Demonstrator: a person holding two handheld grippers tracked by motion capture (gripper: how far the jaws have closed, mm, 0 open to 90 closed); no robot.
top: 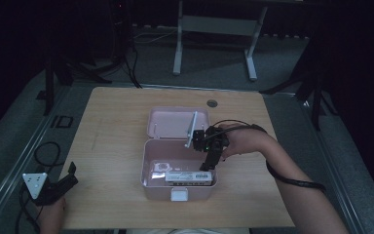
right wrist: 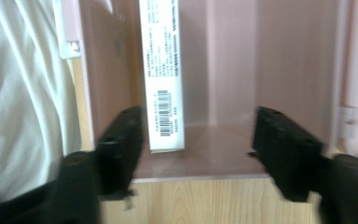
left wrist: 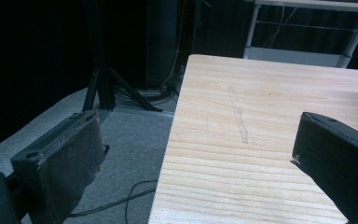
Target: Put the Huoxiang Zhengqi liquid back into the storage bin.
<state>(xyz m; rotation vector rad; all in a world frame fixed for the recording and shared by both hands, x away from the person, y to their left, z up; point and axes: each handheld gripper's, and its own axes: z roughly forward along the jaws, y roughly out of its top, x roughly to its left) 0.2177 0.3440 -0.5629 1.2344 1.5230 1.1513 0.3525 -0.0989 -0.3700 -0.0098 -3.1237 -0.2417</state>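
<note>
Light wooden table (top: 112, 131), open pink box (top: 148, 168) standing near its front edge at the middle, round grommet hole (top: 212, 103) by the back edge.

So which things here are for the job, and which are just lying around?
For the job:
- pink box, lid open
- white carton lying inside it
- right gripper, jaws open over the carton

Just there:
- left gripper, open at the table's edge
- cables on the floor

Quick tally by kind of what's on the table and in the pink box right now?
Pink box, lid open: 1
White cartons inside it: 1 clearly; a smaller item beside it, too dim to tell
Grippers: 2, left gripper and right gripper
Total: 4
</note>
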